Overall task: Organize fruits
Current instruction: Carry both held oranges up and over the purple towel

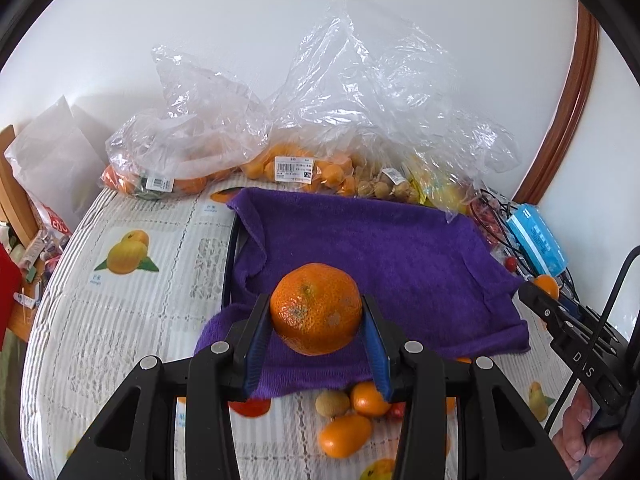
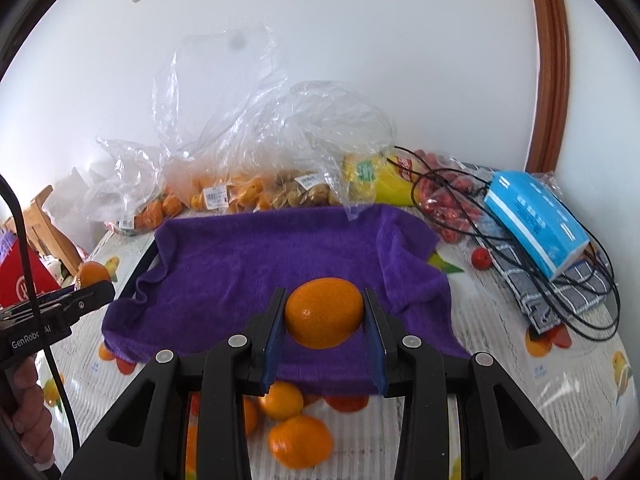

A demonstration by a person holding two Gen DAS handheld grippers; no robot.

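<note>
In the left wrist view, my left gripper (image 1: 316,303) is shut on a rough-skinned mandarin (image 1: 316,312), held above the near edge of a purple towel (image 1: 380,248). My right gripper (image 2: 325,300) is shut on a smoother orange fruit (image 2: 324,314), also over the towel (image 2: 260,256). Each gripper shows in the other's view: the right gripper (image 1: 534,294) at the right edge, the left gripper (image 2: 102,290) at the left edge with its mandarin (image 2: 93,274). Loose small oranges (image 1: 346,436) (image 2: 300,442) and a brownish round fruit (image 1: 332,402) lie on the table below the fingers.
Clear plastic bags of fruit (image 1: 300,168) (image 2: 248,192) line the wall behind the towel. A blue tissue pack (image 2: 536,224), a black cable (image 2: 592,280), a bag of red fruit (image 2: 448,208) and a checked cloth (image 2: 560,296) lie at the right. The tablecloth (image 1: 120,320) has fruit prints.
</note>
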